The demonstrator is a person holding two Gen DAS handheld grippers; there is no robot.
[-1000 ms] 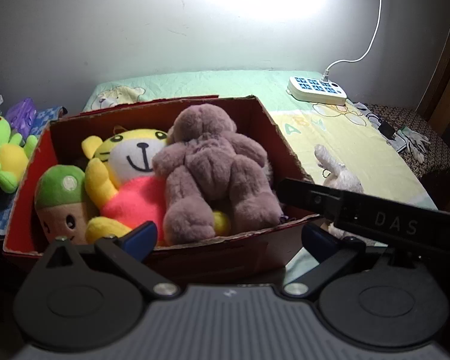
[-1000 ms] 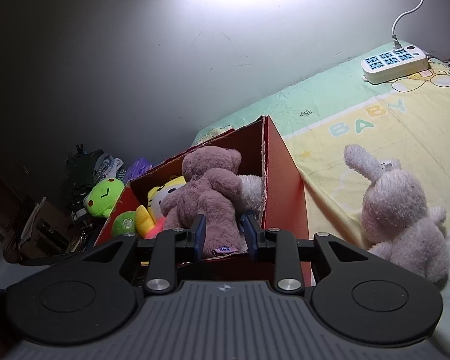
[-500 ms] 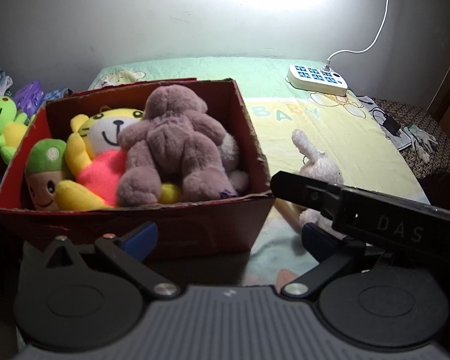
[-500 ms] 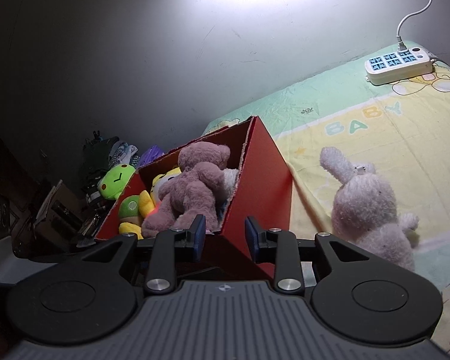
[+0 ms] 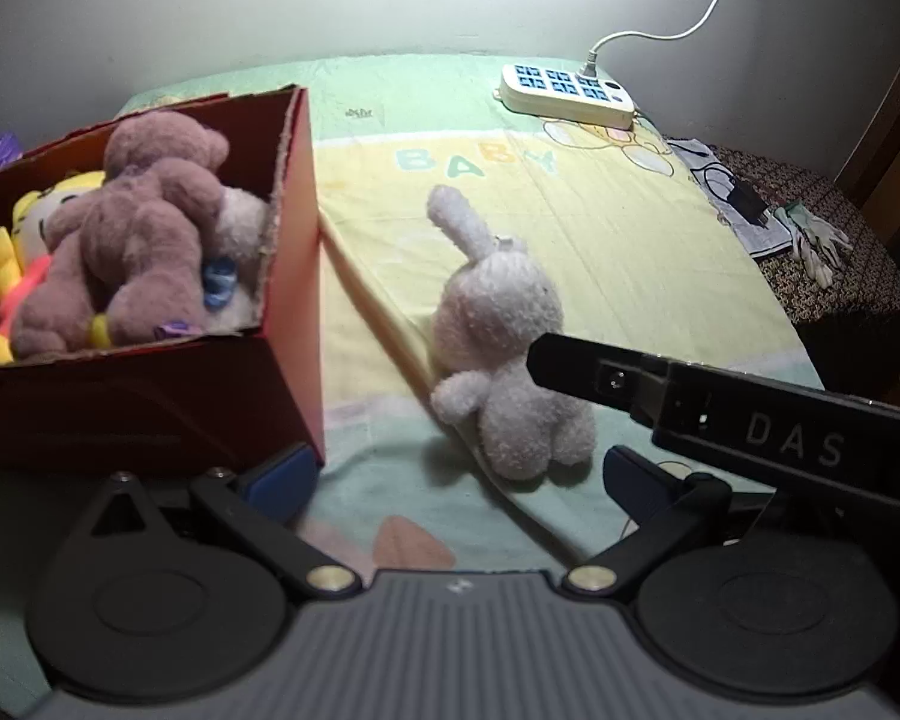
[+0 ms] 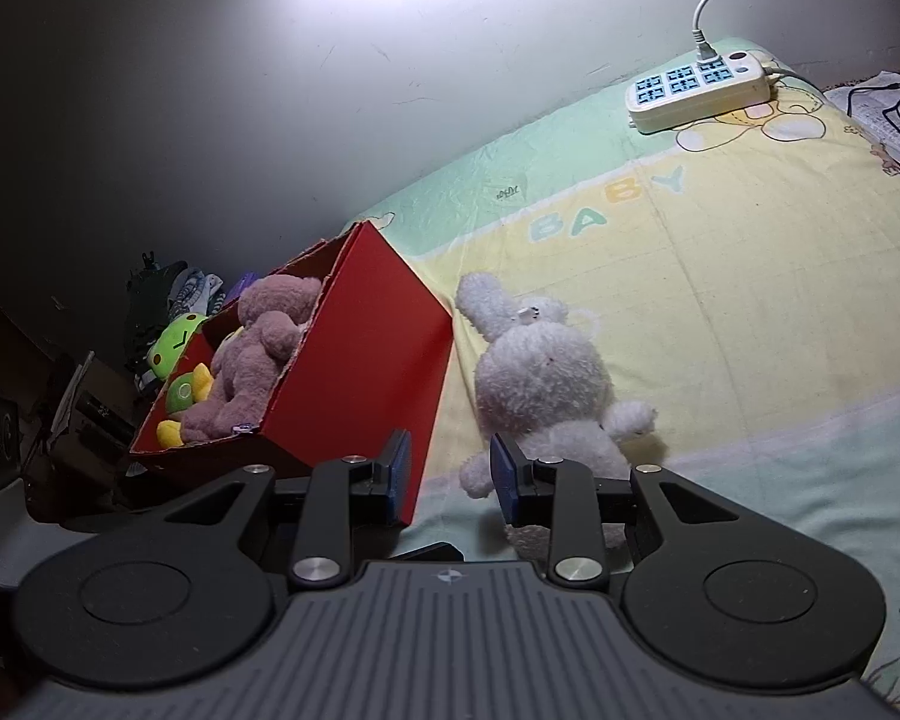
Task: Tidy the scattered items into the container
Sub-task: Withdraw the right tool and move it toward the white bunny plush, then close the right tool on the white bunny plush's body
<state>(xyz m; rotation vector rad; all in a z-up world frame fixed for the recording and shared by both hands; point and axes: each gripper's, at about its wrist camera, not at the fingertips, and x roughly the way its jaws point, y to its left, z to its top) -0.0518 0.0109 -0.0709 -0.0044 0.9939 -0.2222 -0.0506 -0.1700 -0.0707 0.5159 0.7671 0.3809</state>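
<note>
A red cardboard box (image 5: 294, 300) stands on the left of the bed, holding a brown teddy bear (image 5: 132, 240) and a yellow plush (image 5: 6, 240). A white plush bunny (image 5: 498, 330) lies on the sheet to the right of the box. My left gripper (image 5: 456, 474) is wide open just short of the bunny, with nothing between its fingers. In the right wrist view the box (image 6: 366, 372) and the bunny (image 6: 540, 384) lie straight ahead. My right gripper (image 6: 450, 471) has a narrow empty gap, one pad near the box corner, the other against the bunny's lower body. Its black body (image 5: 750, 420) crosses the left wrist view.
A white power strip (image 5: 567, 96) with its cable lies at the far edge of the bed by the wall. A charger and gloves (image 5: 810, 234) lie on a patterned surface to the right. A green frog plush (image 6: 177, 348) and clutter sit beyond the box's left side.
Both grippers have swung right, away from the box and towards the white bunny. The right gripper has drawn back from the brown bear, which stays in the box.
</note>
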